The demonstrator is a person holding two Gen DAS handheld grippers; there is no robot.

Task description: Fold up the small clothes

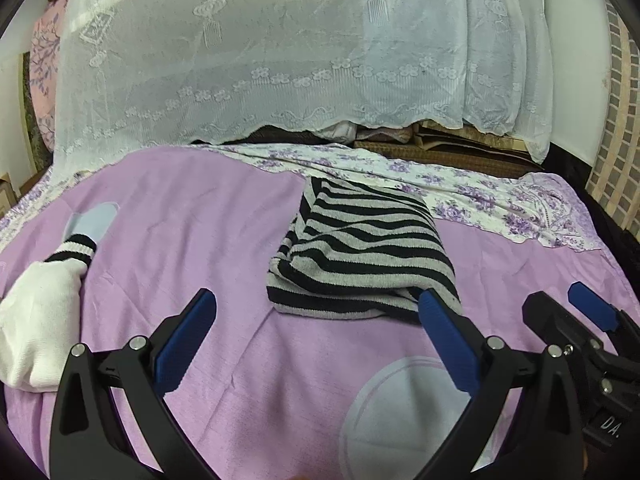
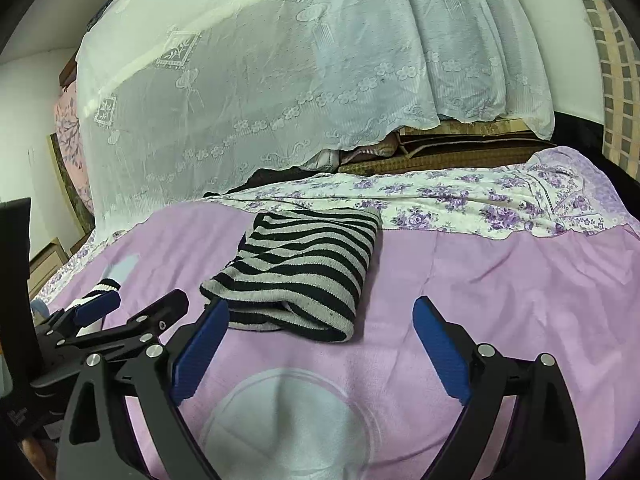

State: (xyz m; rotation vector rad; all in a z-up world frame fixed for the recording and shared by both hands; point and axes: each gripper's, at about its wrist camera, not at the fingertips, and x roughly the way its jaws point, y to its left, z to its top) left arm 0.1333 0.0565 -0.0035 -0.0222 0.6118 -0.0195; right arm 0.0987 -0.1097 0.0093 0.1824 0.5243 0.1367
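The folded striped garment (image 1: 360,252) lies on the pink blanket (image 1: 180,220), just ahead of the left gripper (image 1: 316,312) and right gripper (image 2: 320,320), both spread wide and holding nothing.

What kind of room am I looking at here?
Most likely a bedroom at home. The folded black-and-grey striped knit garment lies on a lilac bedspread, with a purple-flowered white sheet behind it and a white lace cover draped over piled bedding.
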